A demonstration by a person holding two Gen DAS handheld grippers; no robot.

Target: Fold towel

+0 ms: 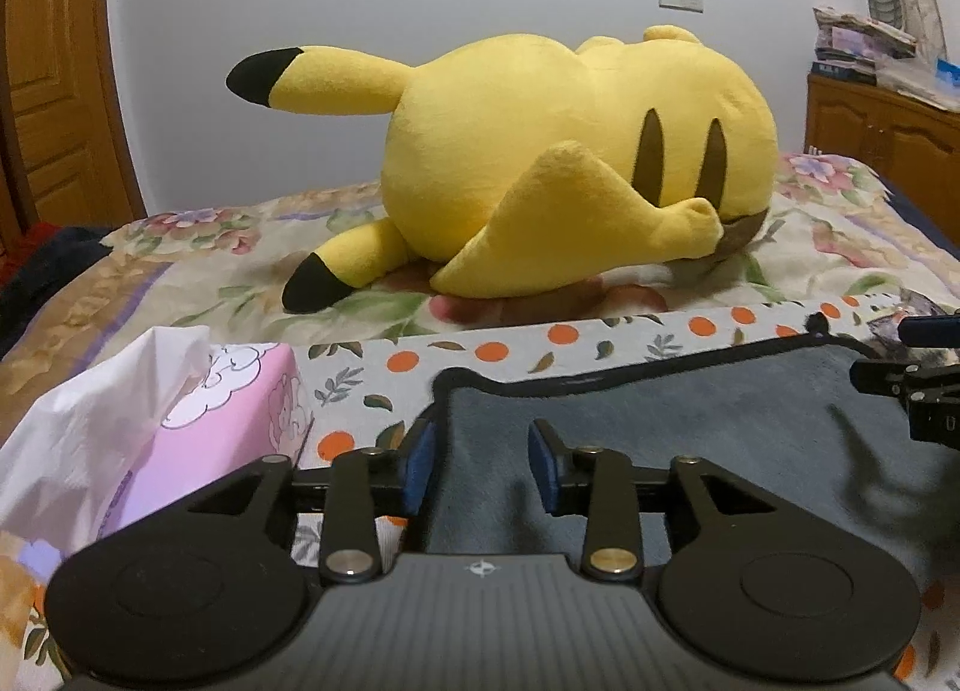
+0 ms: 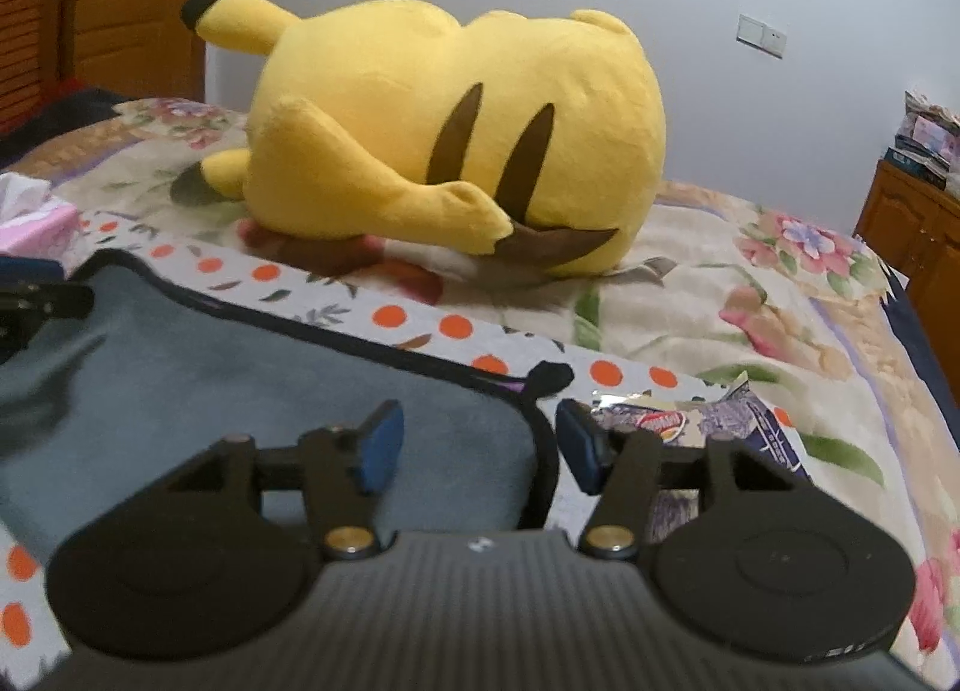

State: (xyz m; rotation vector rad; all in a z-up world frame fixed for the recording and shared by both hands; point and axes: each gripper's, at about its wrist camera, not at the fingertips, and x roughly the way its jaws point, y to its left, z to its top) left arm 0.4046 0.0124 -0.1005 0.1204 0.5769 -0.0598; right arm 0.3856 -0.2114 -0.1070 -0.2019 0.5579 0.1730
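A grey towel (image 1: pixel 690 421) with a black hem lies flat on an orange-dotted cloth on the bed; it also shows in the right wrist view (image 2: pixel 240 391). My left gripper (image 1: pixel 483 460) is open, its blue pads straddling the towel's left edge near the far left corner. My right gripper (image 2: pixel 477 442) is open over the towel's right edge, close to the far right corner with its black hanging loop (image 2: pixel 549 376). The right gripper's fingers show at the right edge of the left wrist view (image 1: pixel 912 385).
A big yellow plush (image 1: pixel 540 163) lies on the floral bedspread (image 2: pixel 750 301) just beyond the towel. A pink tissue box (image 1: pixel 198 421) stands left of the towel. A snack wrapper (image 2: pixel 708 427) lies right of it. A wooden cabinet (image 1: pixel 888 127) is at the far right.
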